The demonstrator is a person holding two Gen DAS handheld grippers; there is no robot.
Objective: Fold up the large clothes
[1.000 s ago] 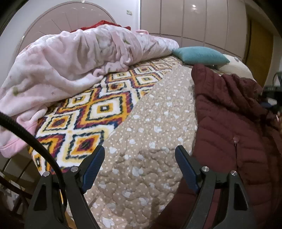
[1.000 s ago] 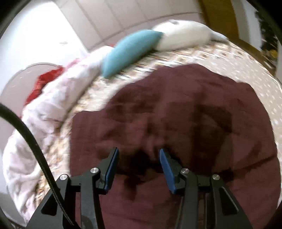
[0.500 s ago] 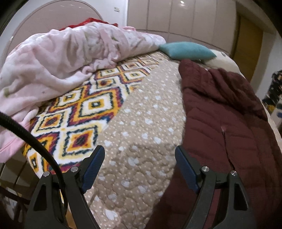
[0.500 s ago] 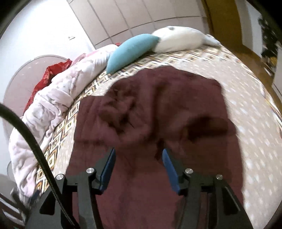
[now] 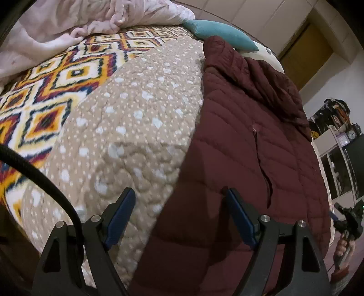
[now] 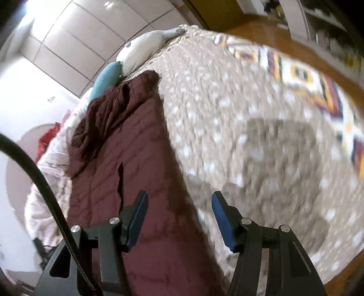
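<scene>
A maroon quilted jacket (image 5: pixel 245 145) lies flat on a bed's beige dotted quilt (image 5: pixel 136 109), with its hood bunched at the far end. My left gripper (image 5: pixel 179 198) is open and hovers over the jacket's left edge near the hem, holding nothing. In the right wrist view the jacket (image 6: pixel 127 159) fills the left side. My right gripper (image 6: pixel 179 198) hangs above its right edge where it meets the quilt (image 6: pixel 250 136). Its jaws are opening and nothing is between them.
A crumpled pink blanket (image 5: pixel 91 20) and a patterned orange blanket (image 5: pixel 56 86) cover the bed's left part. A teal pillow (image 5: pixel 218 34) and a white pillow (image 6: pixel 145 50) lie at the head. Shelves (image 5: pixel 341 159) stand to the right; wooden floor (image 6: pixel 284 41) surrounds the bed.
The left gripper tipped downward toward the jacket's near left edge. The right gripper swung from over the jacket's middle to its right edge, and its jaws widened.
</scene>
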